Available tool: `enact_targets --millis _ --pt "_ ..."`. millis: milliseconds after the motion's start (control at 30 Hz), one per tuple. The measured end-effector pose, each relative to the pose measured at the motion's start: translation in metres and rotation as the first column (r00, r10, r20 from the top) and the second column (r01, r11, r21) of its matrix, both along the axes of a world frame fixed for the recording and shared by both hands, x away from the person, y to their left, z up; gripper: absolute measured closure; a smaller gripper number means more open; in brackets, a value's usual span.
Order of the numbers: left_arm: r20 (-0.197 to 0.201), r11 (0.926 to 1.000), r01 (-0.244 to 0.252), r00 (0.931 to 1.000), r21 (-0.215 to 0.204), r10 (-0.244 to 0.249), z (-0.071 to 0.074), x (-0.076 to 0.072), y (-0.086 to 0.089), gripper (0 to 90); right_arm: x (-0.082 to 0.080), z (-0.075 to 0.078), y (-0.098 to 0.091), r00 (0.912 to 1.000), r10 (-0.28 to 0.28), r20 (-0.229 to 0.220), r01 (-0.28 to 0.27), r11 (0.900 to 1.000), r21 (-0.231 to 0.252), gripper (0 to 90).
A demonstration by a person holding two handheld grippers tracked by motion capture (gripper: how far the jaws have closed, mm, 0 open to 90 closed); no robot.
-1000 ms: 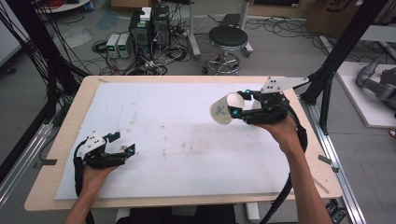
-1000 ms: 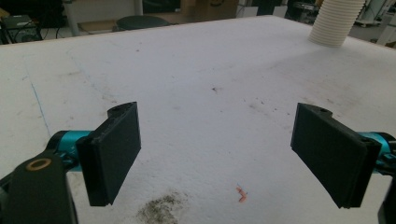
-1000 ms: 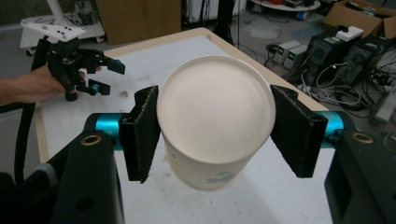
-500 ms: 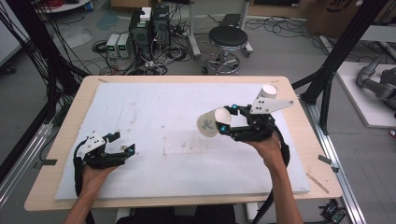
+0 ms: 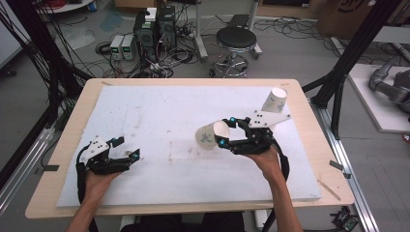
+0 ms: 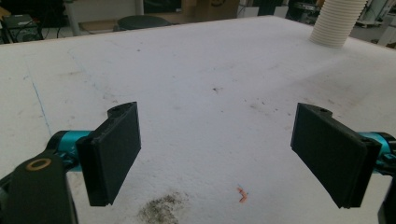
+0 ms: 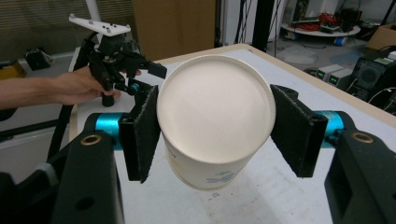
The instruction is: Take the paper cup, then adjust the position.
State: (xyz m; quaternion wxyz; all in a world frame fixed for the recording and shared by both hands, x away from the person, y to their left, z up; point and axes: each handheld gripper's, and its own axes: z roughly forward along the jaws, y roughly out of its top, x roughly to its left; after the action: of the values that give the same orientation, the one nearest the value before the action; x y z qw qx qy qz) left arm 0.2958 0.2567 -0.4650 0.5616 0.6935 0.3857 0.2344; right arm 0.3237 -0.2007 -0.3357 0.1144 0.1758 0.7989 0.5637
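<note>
Lowered toward mid-table, the right gripper (image 5: 223, 133) clamps a paper cup (image 5: 208, 136) sideways — its rim hidden behind the base; the left gripper (image 5: 126, 149) rests spread wide, a second cup (image 5: 274, 99) beyond

I'm working in a lab: beyond the far edge of my tabletop (image 5: 295, 96) the concrete floor holds computer towers (image 5: 154, 29) amid tangled cables (image 5: 179, 53), a round stool (image 5: 235, 37), and black frame struts (image 5: 353, 53) by the far right corner.
</note>
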Motion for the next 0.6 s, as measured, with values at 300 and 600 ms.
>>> enact_targets --millis 300,600 --pt "0.000 1.0000 0.001 1.0000 0.001 -0.001 0.0000 -0.0002 -0.0002 16.0 0.0024 -0.0041 0.0044 0.9998 0.011 -0.016 -0.011 0.9999 -0.003 37.6" --pt "0.003 1.0000 0.001 1.0000 0.007 -0.001 0.0002 -0.0005 -0.0009 16.0 0.0071 -0.0077 0.0057 0.9997 0.016 -0.018 -0.016 0.9998 -0.009 37.6"
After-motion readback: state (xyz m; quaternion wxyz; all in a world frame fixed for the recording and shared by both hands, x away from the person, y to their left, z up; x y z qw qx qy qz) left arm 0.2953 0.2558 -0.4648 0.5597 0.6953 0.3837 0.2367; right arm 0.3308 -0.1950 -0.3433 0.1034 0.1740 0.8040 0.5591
